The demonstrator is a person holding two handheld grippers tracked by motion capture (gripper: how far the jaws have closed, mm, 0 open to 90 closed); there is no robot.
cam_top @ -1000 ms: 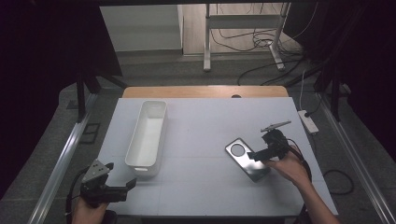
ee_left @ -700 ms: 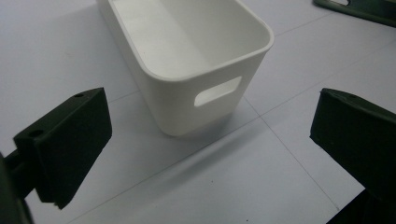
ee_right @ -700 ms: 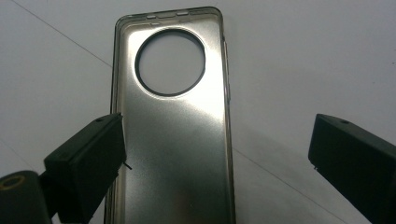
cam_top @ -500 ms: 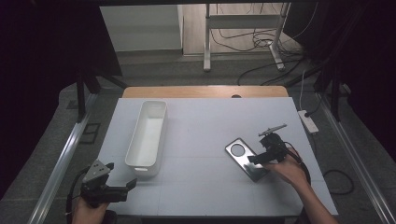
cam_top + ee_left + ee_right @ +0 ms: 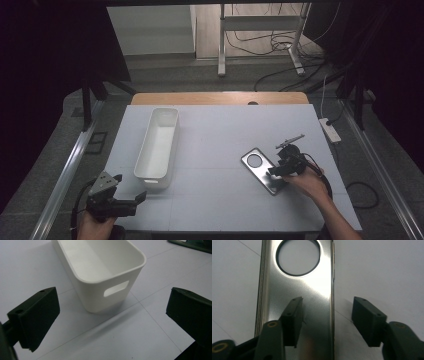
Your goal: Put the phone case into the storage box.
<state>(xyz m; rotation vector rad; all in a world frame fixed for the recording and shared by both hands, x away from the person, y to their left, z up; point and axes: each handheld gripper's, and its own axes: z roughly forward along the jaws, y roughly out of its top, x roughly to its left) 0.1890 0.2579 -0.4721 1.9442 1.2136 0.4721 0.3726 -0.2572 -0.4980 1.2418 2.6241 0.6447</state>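
Observation:
A shiny metal plate (image 5: 261,168) with a round hole lies flat on the white table, right of centre. My right gripper (image 5: 281,169) hovers low over its near right end. In the right gripper view one jaw stands over the plate (image 5: 297,290) and the other past its long edge above the table. The right gripper (image 5: 327,301) has just been closing its jaws; they are about half apart, astride that edge, and the pads do not press on it. My left gripper (image 5: 129,187) waits open at the table's front left, and in the left gripper view this gripper (image 5: 112,293) faces the near end of a white bin (image 5: 100,287).
The long white bin (image 5: 172,145) runs front to back at centre left and holds nothing. A wooden strip (image 5: 220,98) borders the table's far edge. A power strip (image 5: 330,130) lies at the right edge, with cables and a metal stand (image 5: 260,30) on the floor beyond.
The right gripper has come a little lower and nearer over the plate's end, and its jaws have narrowed from wide apart to about half. The left gripper has kept still.

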